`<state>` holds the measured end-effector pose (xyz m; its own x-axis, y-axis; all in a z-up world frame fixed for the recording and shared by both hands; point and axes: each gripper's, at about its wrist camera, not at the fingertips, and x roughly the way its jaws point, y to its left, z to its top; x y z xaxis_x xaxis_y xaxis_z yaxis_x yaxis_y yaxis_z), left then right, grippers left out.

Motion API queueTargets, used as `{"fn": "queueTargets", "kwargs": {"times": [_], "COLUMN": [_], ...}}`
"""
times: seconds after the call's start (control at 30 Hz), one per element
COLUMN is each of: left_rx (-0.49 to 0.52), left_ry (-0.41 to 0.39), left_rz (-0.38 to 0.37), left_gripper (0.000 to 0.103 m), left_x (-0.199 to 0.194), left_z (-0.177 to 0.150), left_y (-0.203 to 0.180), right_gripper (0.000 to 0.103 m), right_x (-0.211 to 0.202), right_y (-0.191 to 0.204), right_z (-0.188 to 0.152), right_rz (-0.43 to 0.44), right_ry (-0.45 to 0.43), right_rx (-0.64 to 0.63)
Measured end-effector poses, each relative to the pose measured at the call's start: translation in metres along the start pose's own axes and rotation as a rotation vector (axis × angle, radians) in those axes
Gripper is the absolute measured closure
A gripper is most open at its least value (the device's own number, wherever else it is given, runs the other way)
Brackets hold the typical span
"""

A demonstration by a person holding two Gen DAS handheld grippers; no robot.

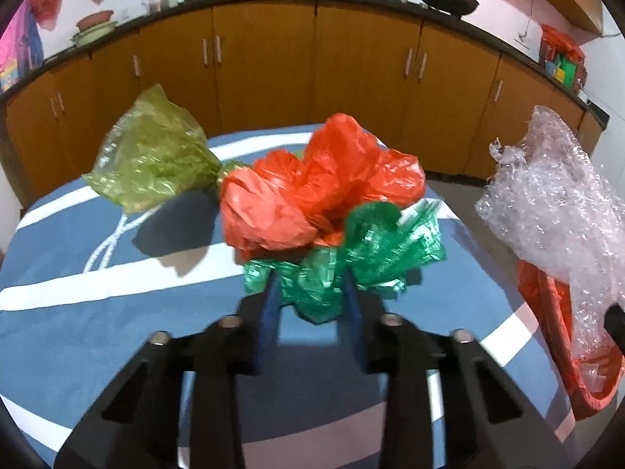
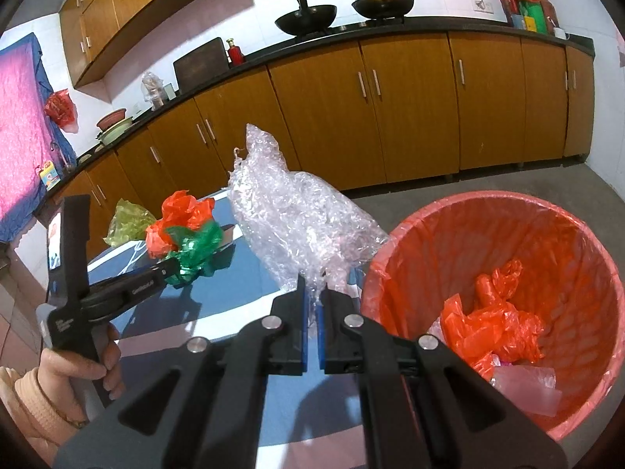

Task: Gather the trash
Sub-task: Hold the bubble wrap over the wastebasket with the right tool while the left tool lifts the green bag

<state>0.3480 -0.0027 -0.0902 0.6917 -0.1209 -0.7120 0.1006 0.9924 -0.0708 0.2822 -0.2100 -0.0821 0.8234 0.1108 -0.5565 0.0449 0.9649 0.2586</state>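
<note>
two grippers are in use, one in each hand. the left gripper [image 1: 310, 293] has its blue fingers [image 1: 269, 305] pressed on a crinkly green bag [image 1: 343, 262], so it is holding that bag. the green bag sits low on the blue table [image 1: 78, 336] with white stripes. a puffy red bag [image 1: 312, 187] is bunched up right on top of the green bag and touches it. a yellow-green bag [image 1: 156, 156] is just to the left of the red bag, and its twisted end meets the red one. a white string [image 1: 113, 238] lies on the table under the yellow-green bag.

the right gripper [image 2: 312, 312] is clamped tight on a sheet of bubble wrap [image 2: 297, 219]. the wrap sticks up from between the blue pads [image 2: 302, 312] and leans a bit toward the bin. the bin [image 2: 586, 258] is just to the right of this gripper. it has a red liner, and inside it lie a crumpled red bag [image 2: 496, 324] and some pale plastic [image 2: 527, 387].

a hand [image 2: 97, 367] with a pale sleeve [image 2: 35, 394] holds the handle of the left gripper at the left side.

behind the table is a long row of brown cupboards [image 2: 410, 109] with a dark counter on top. two black woks [image 2: 308, 19] and a red bottle [image 2: 235, 52] stand on the counter.
</note>
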Motion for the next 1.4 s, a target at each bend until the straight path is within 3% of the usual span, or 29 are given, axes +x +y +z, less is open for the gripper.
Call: {"fn": "queueTargets", "kwargs": {"times": [0.2,0.57,1.4], "left_rx": [0.018,0.035,-0.026], "left_ry": [-0.006,-0.047,-0.095], "left_rz": [-0.006,0.011,0.022], "left_gripper": [0.087,0.088,0.088], "left_x": [-0.006,-0.04,-0.111], "left_z": [-0.004,-0.028,-0.069], "left_y": [0.0,0.013,0.035], "right_gripper": [0.098,0.098,0.098], "right_x": [-0.001,-0.011,-0.052], "right_y": [-0.001,0.007,0.019], "right_z": [-0.001,-0.008,-0.024], "right_rz": [-0.004,0.007,0.009], "right_ry": [0.003,0.01,0.022], "right_rx": [0.003,-0.014,-0.051]}}
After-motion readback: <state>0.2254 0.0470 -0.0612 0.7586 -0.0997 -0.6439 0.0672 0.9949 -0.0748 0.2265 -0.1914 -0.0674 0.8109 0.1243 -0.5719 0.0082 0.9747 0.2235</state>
